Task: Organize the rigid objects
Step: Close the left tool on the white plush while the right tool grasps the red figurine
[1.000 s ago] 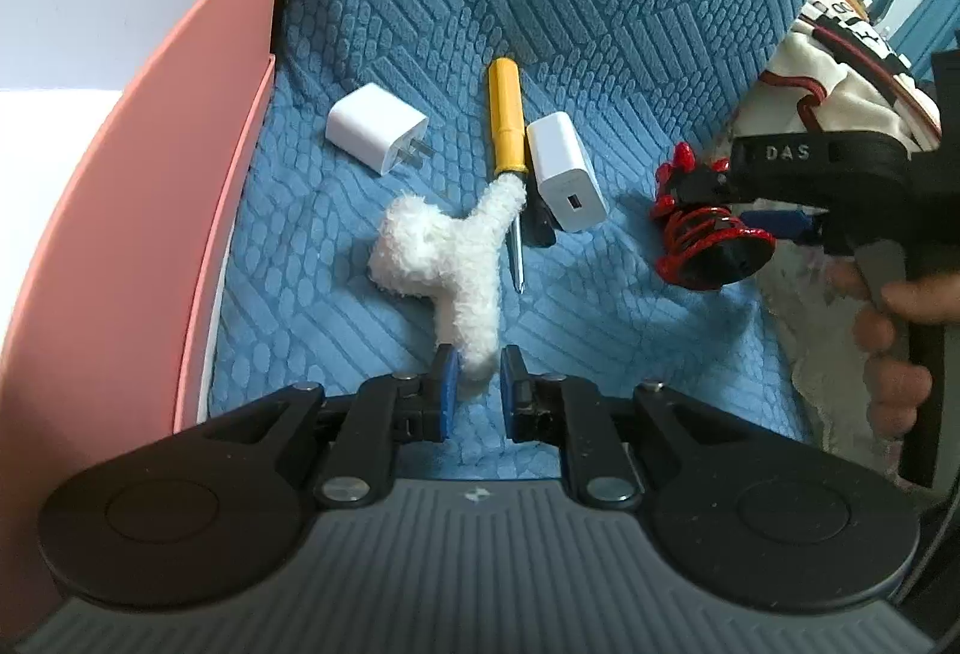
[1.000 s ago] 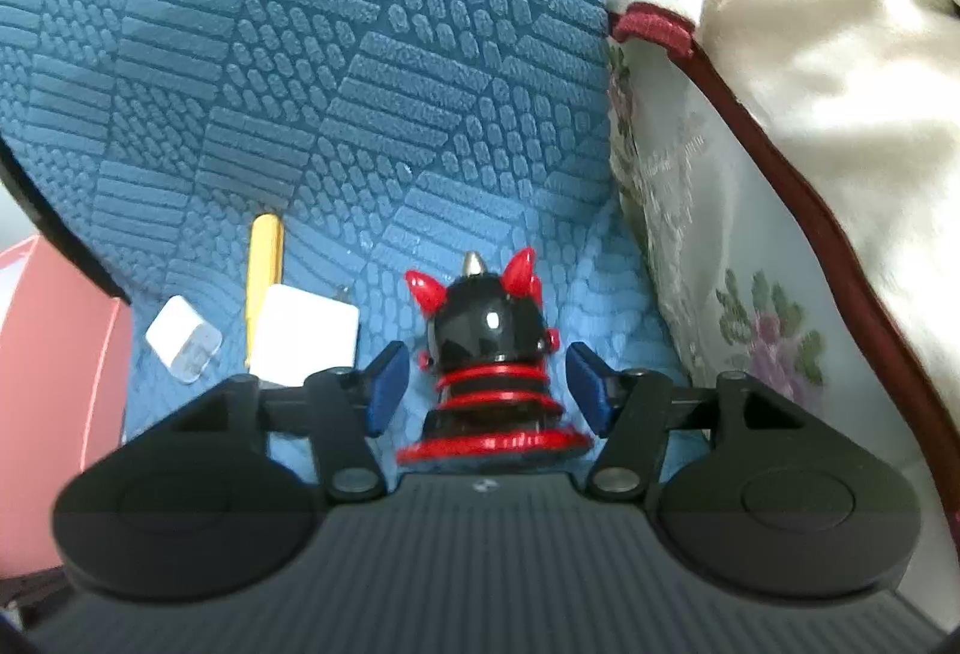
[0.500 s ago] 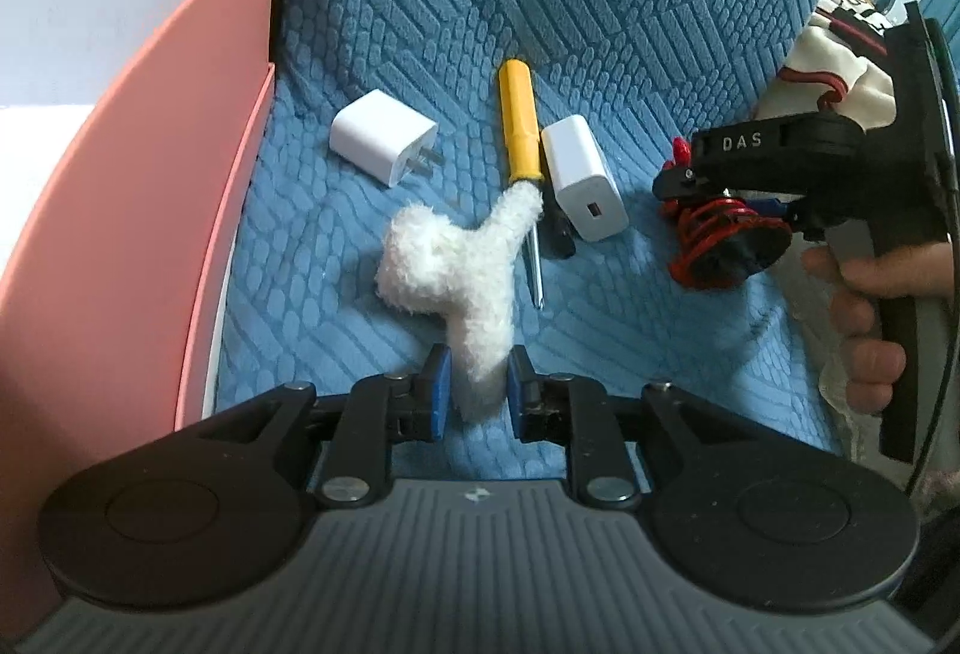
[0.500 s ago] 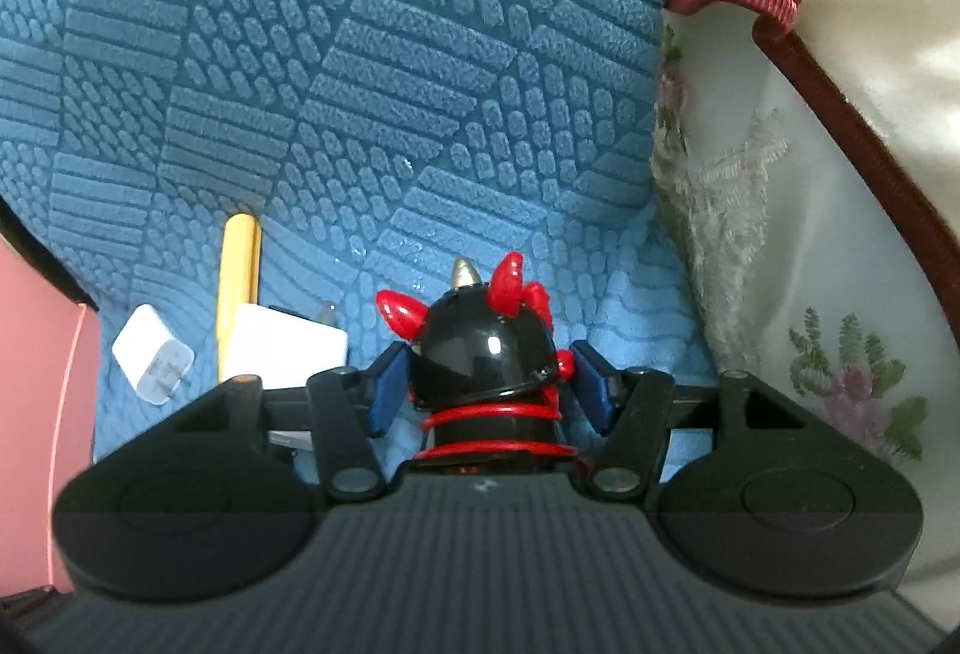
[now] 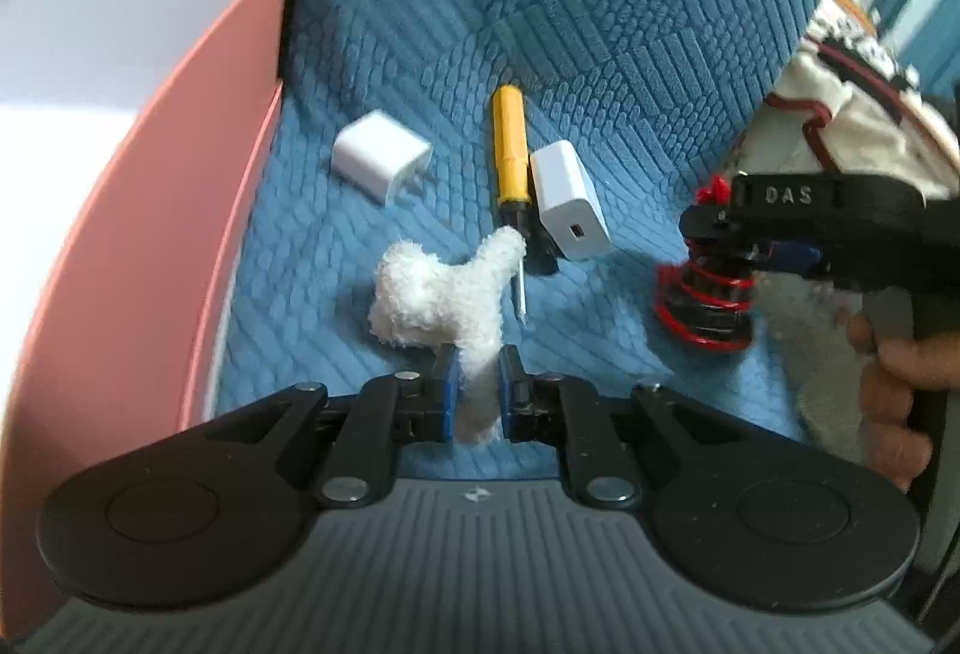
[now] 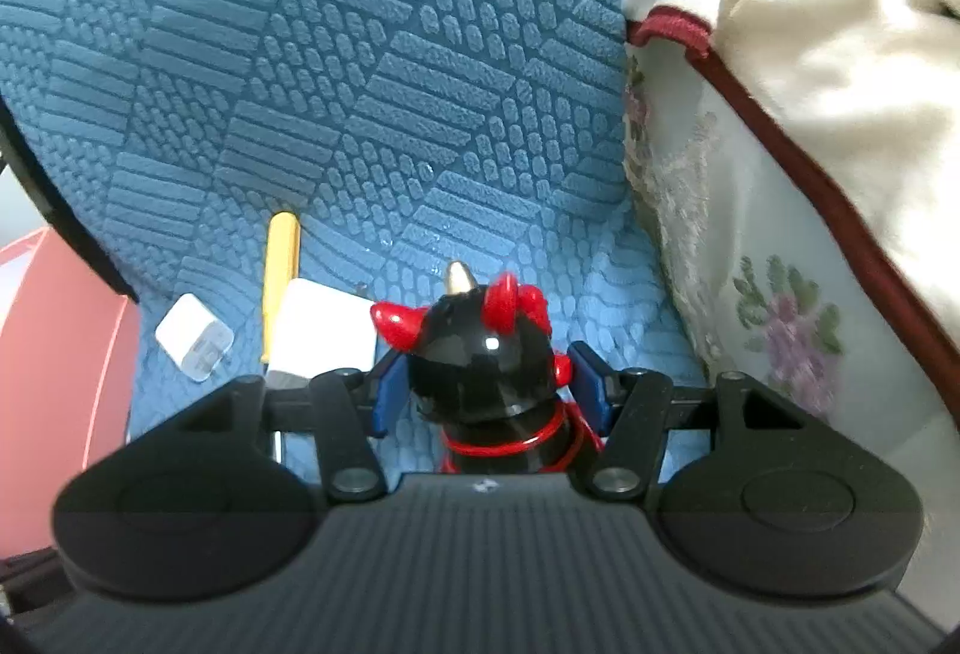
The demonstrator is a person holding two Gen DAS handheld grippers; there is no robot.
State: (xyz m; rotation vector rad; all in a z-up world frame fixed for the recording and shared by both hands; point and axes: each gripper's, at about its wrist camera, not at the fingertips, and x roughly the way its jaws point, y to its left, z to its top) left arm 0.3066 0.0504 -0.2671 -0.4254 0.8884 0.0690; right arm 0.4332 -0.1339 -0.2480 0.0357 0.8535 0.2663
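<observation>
My left gripper (image 5: 475, 391) is shut on one leg of a white fluffy toy (image 5: 443, 294) lying on the blue seat. My right gripper (image 6: 487, 389) is closed around the head of a black figurine with red horns and red rings (image 6: 489, 366); it also shows in the left wrist view (image 5: 705, 303), tilted, with its base low over the seat. A yellow-handled screwdriver (image 5: 510, 156) and two white chargers (image 5: 381, 162) (image 5: 569, 207) lie on the seat beyond the toy.
A pink box (image 5: 180, 174) with a white inside stands at the left of the seat. The blue textured backrest (image 6: 300, 54) rises behind. A cream blanket with dark red trim (image 6: 810, 54) and a floral cloth (image 6: 750, 294) lie at the right.
My right gripper closed in on the figurine's head and the figurine tilted. My left gripper pinched tighter on the fluffy toy's leg and drew it slightly nearer.
</observation>
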